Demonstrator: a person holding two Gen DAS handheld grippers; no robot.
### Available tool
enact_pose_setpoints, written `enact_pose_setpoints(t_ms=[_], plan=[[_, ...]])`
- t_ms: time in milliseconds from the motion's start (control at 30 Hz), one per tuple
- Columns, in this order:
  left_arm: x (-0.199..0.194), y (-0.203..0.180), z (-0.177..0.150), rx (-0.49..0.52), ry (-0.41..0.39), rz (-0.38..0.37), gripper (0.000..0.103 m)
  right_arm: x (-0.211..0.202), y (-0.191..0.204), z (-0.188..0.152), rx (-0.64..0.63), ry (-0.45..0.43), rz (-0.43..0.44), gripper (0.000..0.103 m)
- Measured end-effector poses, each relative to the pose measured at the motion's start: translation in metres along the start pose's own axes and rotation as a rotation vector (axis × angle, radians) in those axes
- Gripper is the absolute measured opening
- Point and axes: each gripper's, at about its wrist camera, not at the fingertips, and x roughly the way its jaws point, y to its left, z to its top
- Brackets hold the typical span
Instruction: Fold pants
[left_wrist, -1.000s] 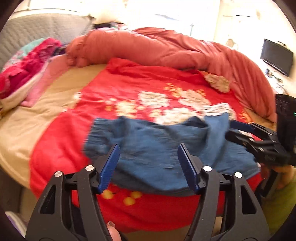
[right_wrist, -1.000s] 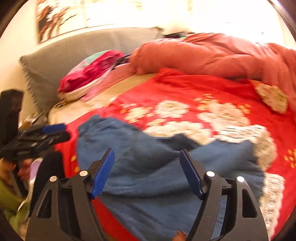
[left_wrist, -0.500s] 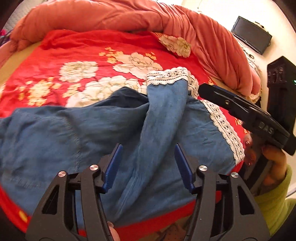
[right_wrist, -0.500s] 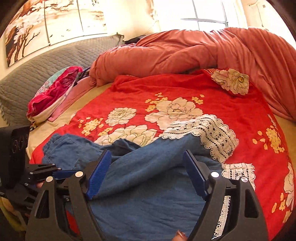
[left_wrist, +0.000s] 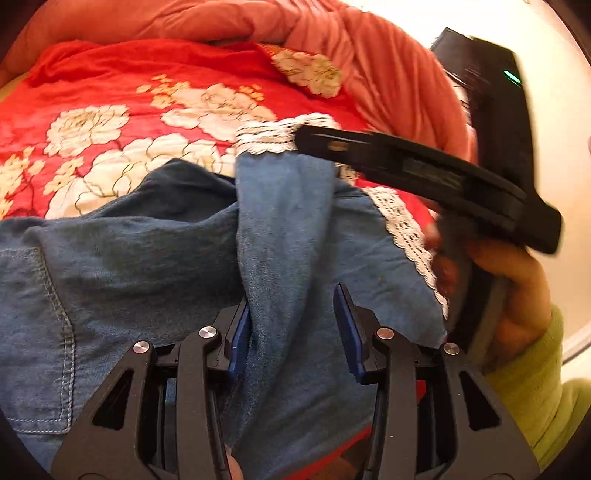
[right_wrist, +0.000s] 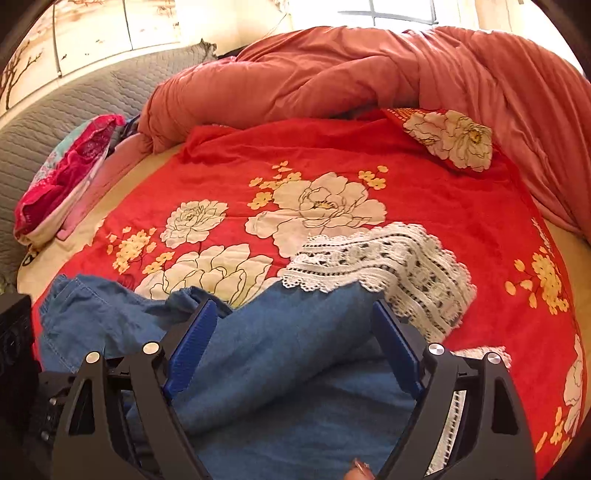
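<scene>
Blue denim pants (left_wrist: 129, 251) with a white lace hem (left_wrist: 273, 136) lie rumpled on a red flowered blanket (left_wrist: 110, 74). One leg lies folded over as a raised ridge. My left gripper (left_wrist: 291, 328) hangs low over that ridge. Its jaws are closing with the fold between them, and only the left pad touches cloth. In the right wrist view the same pants (right_wrist: 288, 339) end in the lace hem (right_wrist: 388, 258). My right gripper (right_wrist: 293, 310) straddles the leg just short of the lace, its jaws opening wide and pressing on nothing.
A person's hand in a lime-green sleeve (left_wrist: 535, 369) holds the right tool at the bed's near edge. A bunched orange duvet (right_wrist: 369, 74) lies across the back. A pink clothes pile (right_wrist: 66, 177) rests against the grey headboard (right_wrist: 55, 107).
My left gripper has swung right and down onto the folded leg, and its jaws have narrowed. My right gripper has moved along the leg to the lace hem, and its jaws have widened.
</scene>
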Motion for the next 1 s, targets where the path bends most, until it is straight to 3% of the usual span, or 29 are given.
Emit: enact_pose_setpoints(t_ms=[200,400,533,600,667,700,900,933,967,1000], plan=[[-0.003,0.006,-0.002,-0.012,-0.017,-0.029,0.03,0.043,0.018,0.031,-0.072,0.097,-0.029,0.084],[-0.006,0.01,-0.004,-0.014,-0.024,-0.026,0.022,0.099,0.024,0.051,-0.147,0.245,-0.163,0.081],[-0.012,0.013,-0.003,-0.013,-0.047,-0.015,0.021,0.122,0.007,0.047,-0.109,0.31,-0.187,0.057],[-0.015,0.013,-0.003,-0.004,-0.058,-0.006,0.021,0.122,0.002,0.044,-0.116,0.294,-0.172,0.044],[-0.017,0.012,-0.005,0.0,-0.061,-0.001,0.021,0.115,-0.004,0.043,-0.117,0.263,-0.173,0.016],[-0.017,0.013,-0.005,-0.001,-0.061,0.003,0.021,0.109,-0.008,0.043,-0.105,0.238,-0.149,0.011],[-0.005,0.02,0.001,-0.006,-0.052,0.017,0.021,0.05,-0.034,0.03,0.034,0.09,-0.059,0.011],[-0.005,0.02,0.001,-0.001,-0.05,0.018,0.019,0.039,-0.038,0.027,0.053,0.067,-0.052,0.011],[-0.004,0.02,0.0,0.003,-0.047,0.013,0.007,0.031,-0.042,0.027,0.069,0.048,-0.044,0.011],[-0.004,0.019,0.0,0.005,-0.043,0.006,0.003,0.017,-0.045,0.023,0.093,0.019,-0.036,0.011]])
